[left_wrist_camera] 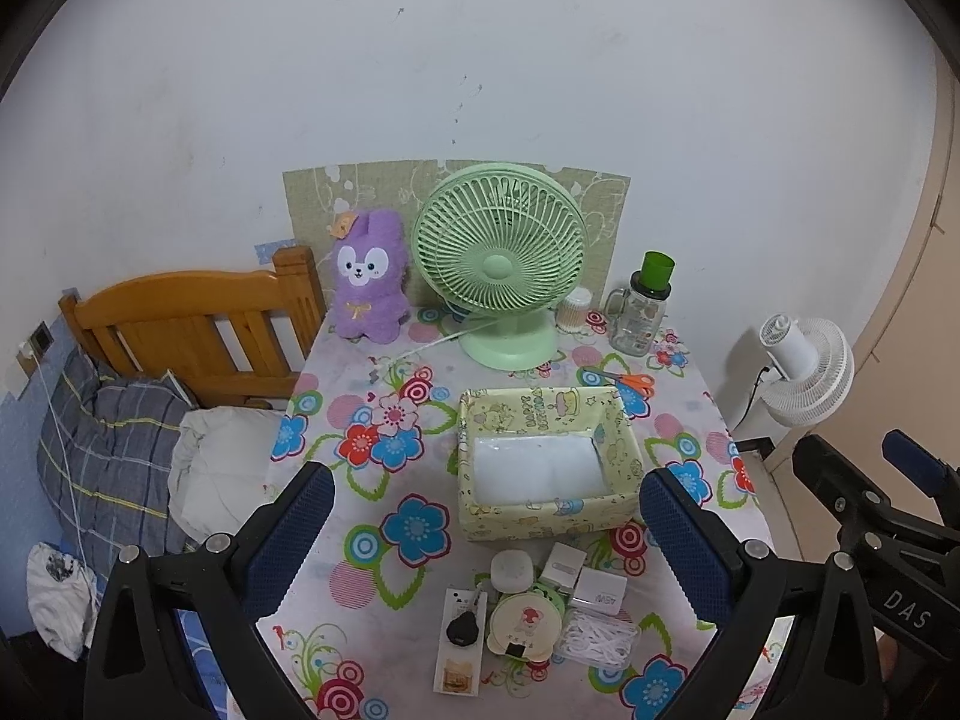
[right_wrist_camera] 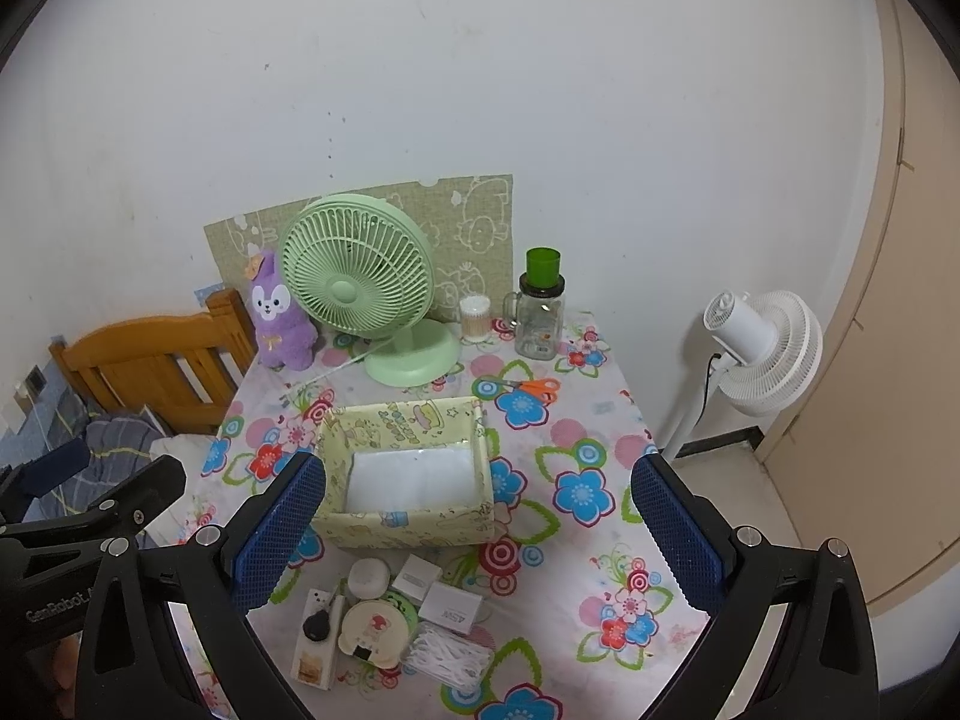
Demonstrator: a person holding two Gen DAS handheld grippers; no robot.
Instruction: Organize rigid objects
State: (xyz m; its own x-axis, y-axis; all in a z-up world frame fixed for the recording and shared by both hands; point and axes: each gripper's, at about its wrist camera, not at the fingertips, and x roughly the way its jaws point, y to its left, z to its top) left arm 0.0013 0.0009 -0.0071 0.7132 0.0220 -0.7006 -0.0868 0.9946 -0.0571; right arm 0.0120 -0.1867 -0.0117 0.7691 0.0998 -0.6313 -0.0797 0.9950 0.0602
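Flower-print cloth covers the table (left_wrist_camera: 540, 372) that fills both wrist views, with a bare white wall behind it. Nearest the cameras, the left gripper (left_wrist_camera: 486, 534) and the right gripper (right_wrist_camera: 477, 525) hang above the table's near edge, each with its fingers spread wide and nothing between them.

Just under them lies a tight cluster of small hard items: a white power strip (right_wrist_camera: 315, 639) with a black plug on it, a round cream cartoon gadget (right_wrist_camera: 372, 630), a white round puck (right_wrist_camera: 367, 579), two white chargers (right_wrist_camera: 450, 603) and a clear case of white cable (right_wrist_camera: 447, 654), most touching a neighbour. Just beyond the cluster sits the yellow patterned box (right_wrist_camera: 408, 525), open-topped and holding only a white liner.

Judging by this, sorting has not begun. The next move likely calls for one gripper to drop onto an outer piece of the cluster, where there is room to close without nudging the rest.

Farther back lie orange scissors (right_wrist_camera: 534, 387), then a green desk fan (right_wrist_camera: 360, 279), a purple plush (right_wrist_camera: 279, 318) and a glass jar (right_wrist_camera: 540, 315).
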